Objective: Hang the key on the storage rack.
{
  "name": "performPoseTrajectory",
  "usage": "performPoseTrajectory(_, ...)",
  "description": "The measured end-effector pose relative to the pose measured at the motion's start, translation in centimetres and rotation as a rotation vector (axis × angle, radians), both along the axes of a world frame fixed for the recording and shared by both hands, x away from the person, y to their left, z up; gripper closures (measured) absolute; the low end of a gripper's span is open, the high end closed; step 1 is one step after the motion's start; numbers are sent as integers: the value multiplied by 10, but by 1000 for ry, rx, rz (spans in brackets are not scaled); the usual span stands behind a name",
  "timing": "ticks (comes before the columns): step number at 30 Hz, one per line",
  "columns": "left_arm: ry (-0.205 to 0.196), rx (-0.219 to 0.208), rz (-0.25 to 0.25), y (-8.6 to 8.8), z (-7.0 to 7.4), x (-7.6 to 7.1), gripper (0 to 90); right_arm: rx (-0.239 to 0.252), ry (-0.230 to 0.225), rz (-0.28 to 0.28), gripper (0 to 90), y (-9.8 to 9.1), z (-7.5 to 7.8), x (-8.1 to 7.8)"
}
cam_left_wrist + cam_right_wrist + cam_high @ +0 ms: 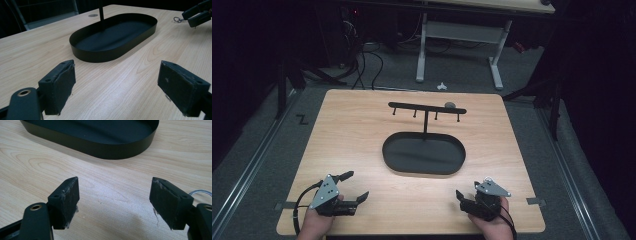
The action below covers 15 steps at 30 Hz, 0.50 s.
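From above, my left tongs (357,189) and right tongs (460,197) rest low on the tabletop (352,145), both spread with nothing between them. The black oval tray (424,168) with its hook stand (427,108) lies ahead, between the two.

Along my left tongs (116,82), the tray (100,55) sits just ahead, and a small metal ring (177,19) lies by my other tongs.

Along my right tongs (115,202), the tray (100,147) lies ahead; a ring (200,192) peeks out beside the right-hand pad.

Bare table (362,130) flanks the oval tray (424,154); its upright post and hook bar (427,107) block the middle.
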<state>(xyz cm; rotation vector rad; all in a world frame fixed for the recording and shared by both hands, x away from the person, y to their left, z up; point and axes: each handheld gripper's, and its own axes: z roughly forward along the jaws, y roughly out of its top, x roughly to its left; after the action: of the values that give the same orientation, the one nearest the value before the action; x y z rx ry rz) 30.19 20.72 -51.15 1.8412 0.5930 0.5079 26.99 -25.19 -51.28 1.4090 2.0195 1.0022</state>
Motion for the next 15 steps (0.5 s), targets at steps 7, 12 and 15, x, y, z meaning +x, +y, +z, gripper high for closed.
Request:
performPoseTrajectory(7, 11, -39, 48, 4, 0, 2, 151, -22, 31, 27, 264, 0, 3, 2)
performPoseTrajectory(12, 11, -44, 46, 4, 0, 3, 151, -70, 58, 43, 284, 0, 5, 6)
performPoseTrajectory(15, 15, -43, 43, 3, 1, 3, 151, -74, 92, 53, 306, 1, 7, 9)
